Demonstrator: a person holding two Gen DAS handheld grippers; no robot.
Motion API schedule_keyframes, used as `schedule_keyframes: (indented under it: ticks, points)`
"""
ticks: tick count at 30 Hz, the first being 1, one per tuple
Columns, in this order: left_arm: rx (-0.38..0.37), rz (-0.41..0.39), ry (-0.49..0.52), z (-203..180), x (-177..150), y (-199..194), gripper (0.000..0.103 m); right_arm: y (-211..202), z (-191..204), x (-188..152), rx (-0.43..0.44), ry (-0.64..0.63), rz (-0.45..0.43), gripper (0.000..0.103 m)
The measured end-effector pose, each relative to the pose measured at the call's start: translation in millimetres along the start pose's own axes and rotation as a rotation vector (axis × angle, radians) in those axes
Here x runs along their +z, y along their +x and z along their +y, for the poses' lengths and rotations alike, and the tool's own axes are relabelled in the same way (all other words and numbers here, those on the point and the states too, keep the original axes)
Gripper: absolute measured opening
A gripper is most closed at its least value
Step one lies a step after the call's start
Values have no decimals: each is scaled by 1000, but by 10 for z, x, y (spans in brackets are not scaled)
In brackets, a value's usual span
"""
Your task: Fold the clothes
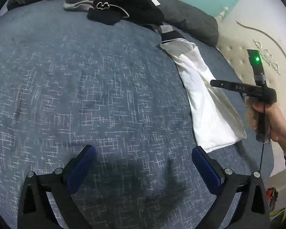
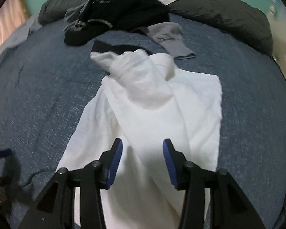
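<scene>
White cotton top (image 2: 162, 103) on the bed (image 2: 47, 95) looks soft and floppy; we'd pinch its hem corners, both jaws released, holding nothing.

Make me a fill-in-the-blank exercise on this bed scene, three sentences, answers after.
1. The garment under the right gripper is ____ in colour.
2. The left gripper hangs over bare ____ bedspread.
3. Neither gripper holds anything; both stand ____.

Answers: white; blue; open
</scene>
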State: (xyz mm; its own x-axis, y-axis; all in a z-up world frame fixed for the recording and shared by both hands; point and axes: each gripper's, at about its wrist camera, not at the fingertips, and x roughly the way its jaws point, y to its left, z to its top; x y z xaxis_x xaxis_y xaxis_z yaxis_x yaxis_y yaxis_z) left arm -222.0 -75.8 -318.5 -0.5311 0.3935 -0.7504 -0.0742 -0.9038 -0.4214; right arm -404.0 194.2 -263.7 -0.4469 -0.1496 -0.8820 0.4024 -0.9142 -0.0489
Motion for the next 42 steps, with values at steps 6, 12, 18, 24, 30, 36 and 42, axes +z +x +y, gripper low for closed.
schedule_keyframes:
  ticks: [6, 12, 18, 24, 30, 36, 42]
  points:
    - [-18, -3, -11, 45, -1, -6, 103, 215, 142, 62, -54, -107, 22, 45]
    - [-20, 10, -35, 125, -14, 34, 103, 298, 173, 112, -123, -179, -4, 19]
    - [-25, 11, -29, 120, -26, 33, 103, 260, 145, 117, -133, -216, -29, 5]
    - [-32, 29, -21, 97, -29, 105, 103, 37, -230, 284, -12, -64, -111, 5]
    - [-38, 47, -15, 81, -23, 179, 103, -54, -945, 397, 77, 210, -166, 4]
    - [-39, 53, -12, 79, -32, 204, 103, 305, -1561, 268, 146, 491, -58, 5]
    - [-39, 56, -6, 79, -34, 224, 103, 481, -1704, 154, 140, 569, -23, 8]
